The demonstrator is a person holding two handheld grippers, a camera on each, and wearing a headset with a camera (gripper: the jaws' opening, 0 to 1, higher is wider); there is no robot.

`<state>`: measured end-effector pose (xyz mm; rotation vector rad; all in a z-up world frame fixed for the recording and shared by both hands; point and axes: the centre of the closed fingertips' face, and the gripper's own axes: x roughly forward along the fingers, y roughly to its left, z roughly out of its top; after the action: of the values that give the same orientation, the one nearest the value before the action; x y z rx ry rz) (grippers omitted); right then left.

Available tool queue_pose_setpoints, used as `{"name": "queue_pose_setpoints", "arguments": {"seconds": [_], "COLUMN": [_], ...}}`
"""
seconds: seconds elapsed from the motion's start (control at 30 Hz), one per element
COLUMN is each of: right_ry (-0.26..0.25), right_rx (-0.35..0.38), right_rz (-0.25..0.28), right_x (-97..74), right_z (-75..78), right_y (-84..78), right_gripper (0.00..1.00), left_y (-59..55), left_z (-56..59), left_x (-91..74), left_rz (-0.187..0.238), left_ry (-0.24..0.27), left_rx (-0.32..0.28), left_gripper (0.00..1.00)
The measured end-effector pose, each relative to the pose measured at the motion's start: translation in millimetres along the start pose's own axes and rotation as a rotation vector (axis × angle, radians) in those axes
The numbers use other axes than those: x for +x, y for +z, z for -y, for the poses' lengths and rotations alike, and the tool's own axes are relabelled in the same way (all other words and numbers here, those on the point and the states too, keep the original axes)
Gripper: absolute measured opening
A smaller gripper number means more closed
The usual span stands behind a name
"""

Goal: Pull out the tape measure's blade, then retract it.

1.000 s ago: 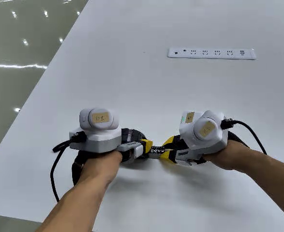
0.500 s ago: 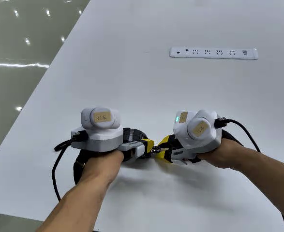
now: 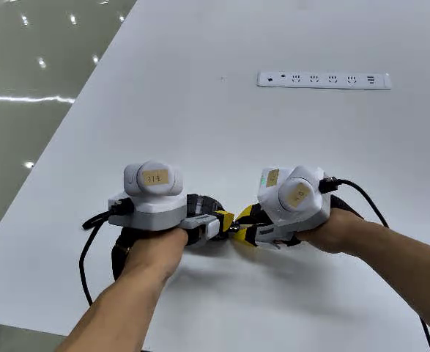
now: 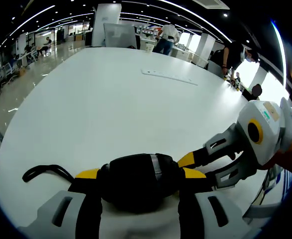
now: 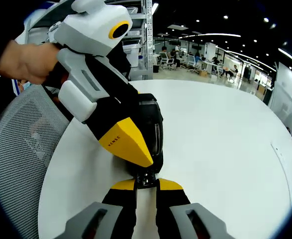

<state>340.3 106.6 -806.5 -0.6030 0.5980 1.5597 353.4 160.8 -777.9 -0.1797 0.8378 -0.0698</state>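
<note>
Head view: both grippers meet tip to tip at 6 o'clock on the white table point(image 3: 200, 110), low above it. The left gripper point(image 3: 216, 221) is clamped on the tape measure point(image 4: 136, 181), with the black case wedged between its yellow-tipped jaws. A black strap loop point(image 4: 41, 172) lies on the table at 9 o'clock of the case. The right gripper point(image 5: 146, 185) faces it, jaws pinched closed on the end hook point(image 5: 146, 177) of the blade. The hook sits just beside the case mouth, and almost no blade shows. The left hand point(image 3: 152, 253) and right hand point(image 3: 332, 231) wrap the gripper bodies. A black cable point(image 3: 83, 257) trails toward 7 o'clock. A white power strip point(image 3: 323, 80) lies well apart at 1 o'clock.
</note>
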Motion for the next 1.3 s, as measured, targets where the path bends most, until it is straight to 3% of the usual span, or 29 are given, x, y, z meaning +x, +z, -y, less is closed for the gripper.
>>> {"name": "queue_pose_setpoints", "arguments": {"seconds": [0.93, 1.3], "right_ry": [-0.004, -0.017], "right_rx": [0.001, 0.010], "right_rz": [-0.013, -0.010], "right_x": [-1.9, -5.3], "right_z": [0.9, 2.9], "right_y": [-3.1, -3.7], "right_gripper": [0.11, 0.16], "left_y": [-0.6, -0.5], "left_z": [0.7, 2.0], "left_x": [0.4, 0.3], "left_rz": [0.004, -0.002], "left_ry": [0.004, 0.003], "left_rx": [-0.018, -0.018], "left_gripper": [0.60, 0.60]}}
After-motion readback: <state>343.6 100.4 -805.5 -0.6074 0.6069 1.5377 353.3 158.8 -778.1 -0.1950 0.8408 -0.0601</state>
